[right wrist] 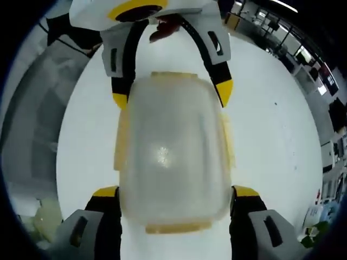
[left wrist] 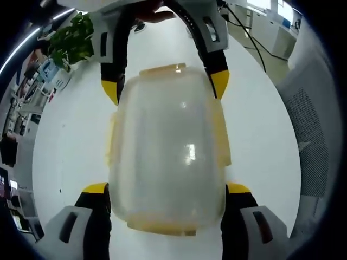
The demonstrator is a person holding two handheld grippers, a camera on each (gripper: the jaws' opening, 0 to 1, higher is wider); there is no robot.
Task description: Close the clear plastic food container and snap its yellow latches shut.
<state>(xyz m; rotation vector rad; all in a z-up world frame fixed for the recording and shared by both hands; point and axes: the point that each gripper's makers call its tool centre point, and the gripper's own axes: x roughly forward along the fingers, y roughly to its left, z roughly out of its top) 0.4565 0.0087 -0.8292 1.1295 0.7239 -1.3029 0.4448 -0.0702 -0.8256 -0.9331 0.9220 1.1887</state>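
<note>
Desk (left wrist: 260,135) white, one, carrying one clear plastic container (left wrist: 168,151) with lid on, centred between both grippers. Contents: cannot tell through frosted plastic. Left gripper (left wrist: 168,216) jaws apart, straddling container's near end; right gripper (right wrist: 176,216) jaws apart, straddling opposite end. Four yellow latches (left wrist: 222,138) on lid edges; whether snapped down, unclear. Plant (left wrist: 70,40) far left.

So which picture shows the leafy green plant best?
The left gripper view: the green plant stands clear at the upper left beyond the white table, with its leaves showing. The right gripper view catches just a sliver of green leaves at the bottom right edge, too small to make out.
</note>
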